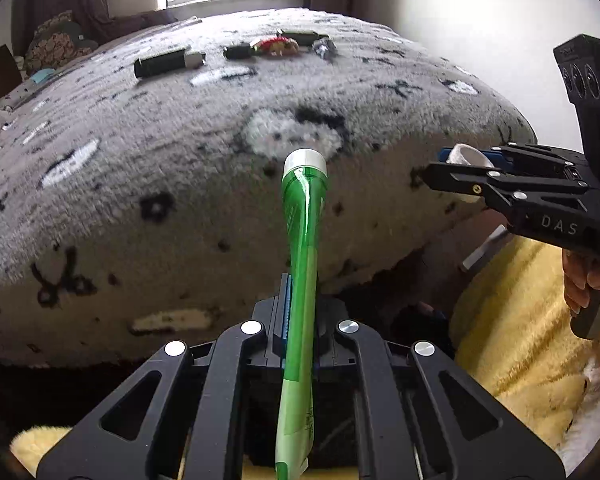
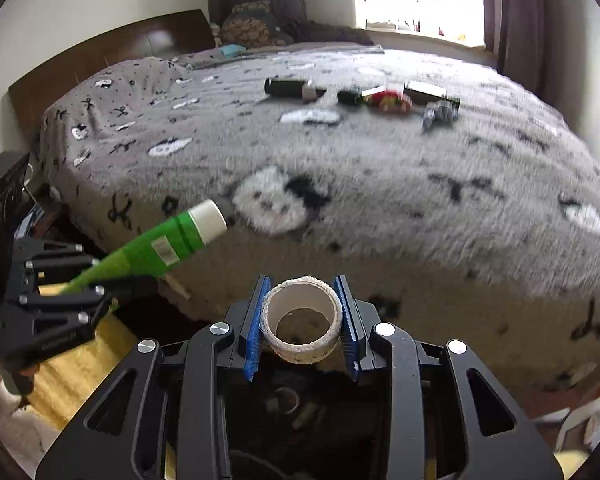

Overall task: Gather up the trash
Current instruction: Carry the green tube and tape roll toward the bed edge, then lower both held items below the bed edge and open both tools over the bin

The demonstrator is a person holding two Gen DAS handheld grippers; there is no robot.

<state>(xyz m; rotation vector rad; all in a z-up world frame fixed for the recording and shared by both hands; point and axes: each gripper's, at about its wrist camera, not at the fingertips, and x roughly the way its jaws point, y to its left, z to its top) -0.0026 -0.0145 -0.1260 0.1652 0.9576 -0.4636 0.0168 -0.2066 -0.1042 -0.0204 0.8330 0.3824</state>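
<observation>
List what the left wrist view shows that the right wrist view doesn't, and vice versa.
Only the left wrist view: the hand gripping the right gripper's handle, and the green tube's flat tail running back between the left gripper's pads. Only the right wrist view: the wooden headboard and the open hole through the tape roll. Both: the green tube, the right gripper, and the litter on the grey blanket.

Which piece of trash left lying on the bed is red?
The crumpled red wrapper in the middle of the row; the tubes beside it are dark, and the wad is grey.
</observation>
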